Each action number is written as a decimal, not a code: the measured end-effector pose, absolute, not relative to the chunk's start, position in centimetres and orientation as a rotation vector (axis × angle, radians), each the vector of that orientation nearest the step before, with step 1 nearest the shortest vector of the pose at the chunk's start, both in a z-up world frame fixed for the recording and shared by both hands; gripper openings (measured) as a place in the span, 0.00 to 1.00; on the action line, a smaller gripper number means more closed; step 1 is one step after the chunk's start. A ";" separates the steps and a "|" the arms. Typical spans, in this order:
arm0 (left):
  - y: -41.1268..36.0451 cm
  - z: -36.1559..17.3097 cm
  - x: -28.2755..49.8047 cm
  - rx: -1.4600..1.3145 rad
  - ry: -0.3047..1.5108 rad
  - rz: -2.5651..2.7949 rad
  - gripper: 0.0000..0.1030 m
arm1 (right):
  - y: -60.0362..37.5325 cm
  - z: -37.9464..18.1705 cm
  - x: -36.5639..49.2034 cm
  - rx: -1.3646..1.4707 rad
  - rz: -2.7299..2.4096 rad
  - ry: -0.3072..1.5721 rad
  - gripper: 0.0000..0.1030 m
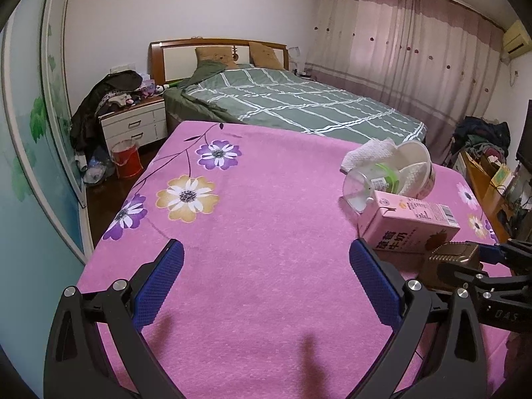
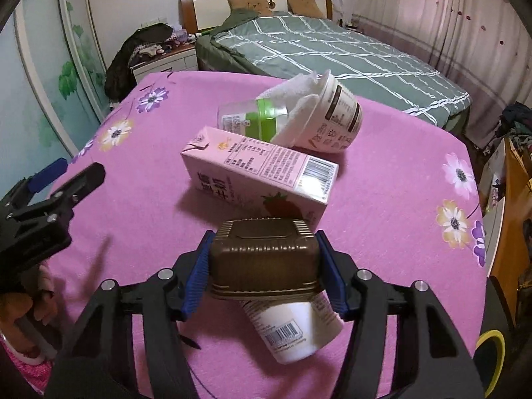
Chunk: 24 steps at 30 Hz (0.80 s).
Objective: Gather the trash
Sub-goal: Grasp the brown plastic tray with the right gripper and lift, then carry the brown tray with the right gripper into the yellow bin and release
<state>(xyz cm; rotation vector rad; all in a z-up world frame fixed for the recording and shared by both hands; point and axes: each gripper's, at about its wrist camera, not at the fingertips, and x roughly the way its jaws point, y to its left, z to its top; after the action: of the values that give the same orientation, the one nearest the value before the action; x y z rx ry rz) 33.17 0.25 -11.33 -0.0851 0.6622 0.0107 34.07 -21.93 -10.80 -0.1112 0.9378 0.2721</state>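
Note:
My right gripper (image 2: 264, 266) is shut on a brown ribbed plastic tub (image 2: 262, 256), held upside down just above the pink flowered cloth (image 2: 133, 232). A white paper cup (image 2: 292, 329) lies on its side under the tub. Beyond it lie a pink strawberry milk carton (image 2: 259, 173), a clear bottle with a green label (image 2: 252, 119) and a white paper bowl (image 2: 332, 119) stuffed with a white tissue (image 2: 292, 93). My left gripper (image 1: 266, 276) is open and empty over the cloth, left of the carton (image 1: 409, 226) and tub (image 1: 452, 259).
A bed with a green checked cover (image 1: 299, 106) stands beyond the table. A white nightstand piled with clothes (image 1: 133, 123) and a red bucket (image 1: 124, 159) are at the far left. A wooden cabinet (image 2: 508, 232) runs along the right.

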 end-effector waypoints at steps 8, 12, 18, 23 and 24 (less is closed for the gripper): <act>0.0 -11.3 33.1 -0.086 0.667 0.009 0.95 | -23.2 -7.6 30.8 -0.024 0.323 0.829 0.55; -0.2 -11.3 33.0 -0.080 0.667 0.005 0.95 | -25.1 -6.5 29.1 0.026 0.306 0.790 0.55; -0.4 -11.2 33.0 -0.070 0.667 0.000 0.95 | -31.0 -6.2 26.3 0.125 0.153 0.738 0.55; -0.6 -11.2 32.9 -0.065 0.666 -0.005 0.95 | -38.7 -6.3 22.7 0.183 -0.069 0.706 0.55; -0.6 -11.2 33.0 -0.062 0.667 -0.009 0.95 | -39.8 -6.5 22.1 0.191 -0.103 0.704 0.55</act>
<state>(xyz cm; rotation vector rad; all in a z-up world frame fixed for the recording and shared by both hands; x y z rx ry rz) 32.96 -0.61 -11.20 -0.0624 0.6665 -0.0085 22.15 -39.84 -6.48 0.1911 0.7037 -0.1029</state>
